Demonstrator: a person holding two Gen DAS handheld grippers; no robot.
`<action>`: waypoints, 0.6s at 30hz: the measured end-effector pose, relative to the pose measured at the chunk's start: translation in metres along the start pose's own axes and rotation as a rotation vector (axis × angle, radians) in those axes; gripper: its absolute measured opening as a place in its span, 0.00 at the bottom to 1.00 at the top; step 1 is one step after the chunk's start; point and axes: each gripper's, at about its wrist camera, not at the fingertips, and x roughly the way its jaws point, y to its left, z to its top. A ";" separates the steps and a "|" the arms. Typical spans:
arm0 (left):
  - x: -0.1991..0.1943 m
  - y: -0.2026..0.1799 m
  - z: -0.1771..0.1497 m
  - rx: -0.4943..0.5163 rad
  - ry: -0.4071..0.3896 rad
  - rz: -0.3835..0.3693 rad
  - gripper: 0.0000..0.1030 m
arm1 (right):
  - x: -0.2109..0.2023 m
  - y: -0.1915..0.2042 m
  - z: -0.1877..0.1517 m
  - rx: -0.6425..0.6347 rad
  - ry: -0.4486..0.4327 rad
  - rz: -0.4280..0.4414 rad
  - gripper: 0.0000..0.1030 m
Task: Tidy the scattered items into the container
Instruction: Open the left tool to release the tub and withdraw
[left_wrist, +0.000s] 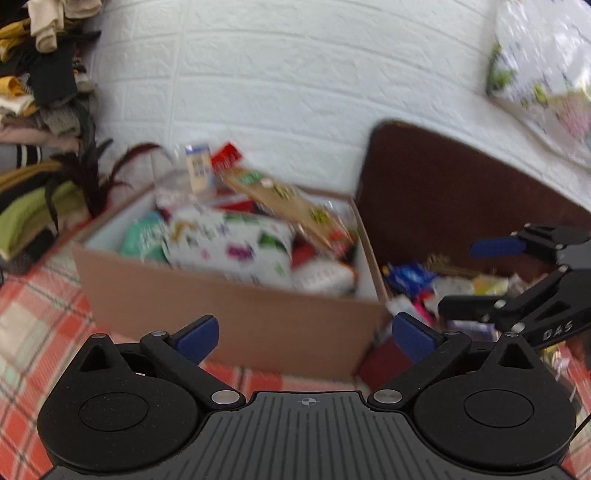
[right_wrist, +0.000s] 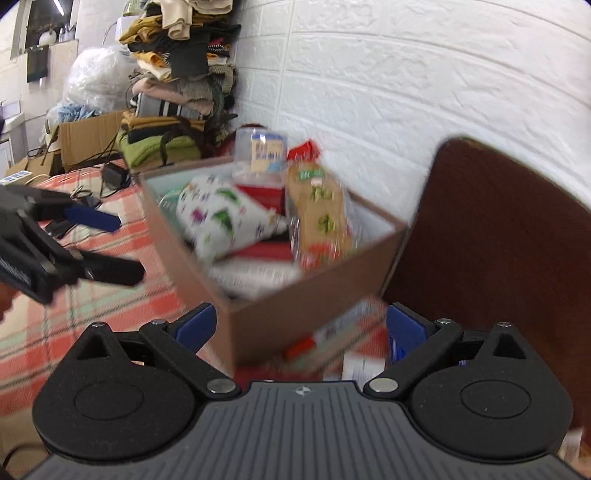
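A cardboard box (left_wrist: 221, 306) (right_wrist: 280, 314) stands on the plaid cloth, packed with snack packs: a white patterned bag (left_wrist: 229, 247) (right_wrist: 221, 218), a brown packet (left_wrist: 295, 210) (right_wrist: 321, 218) and a clear bottle (left_wrist: 188, 173) (right_wrist: 262, 151). Loose snack packets (left_wrist: 417, 288) lie to the box's right, against a brown board. My left gripper (left_wrist: 304, 336) (right_wrist: 114, 245) hangs open in front of the box, nothing between its fingers. My right gripper (right_wrist: 301, 328) (left_wrist: 458, 275) is open too, above a red and white packet (right_wrist: 343, 332) at the box's near corner.
A brown board (left_wrist: 443, 199) (right_wrist: 498, 240) leans on the white brick wall to the right of the box. Folded clothes (right_wrist: 173, 92) are stacked at the left beside another cardboard box (right_wrist: 88, 136). A patterned plastic bag (left_wrist: 546, 74) hangs at the upper right.
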 end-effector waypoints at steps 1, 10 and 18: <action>-0.004 -0.008 -0.010 0.001 0.004 -0.009 1.00 | -0.008 0.002 -0.011 0.006 -0.002 -0.011 0.96; -0.008 -0.064 -0.057 0.042 0.049 -0.080 1.00 | -0.061 0.020 -0.107 0.064 -0.022 -0.135 0.93; 0.006 -0.084 -0.062 0.082 0.071 -0.091 0.98 | -0.062 0.035 -0.145 0.097 0.005 -0.084 0.79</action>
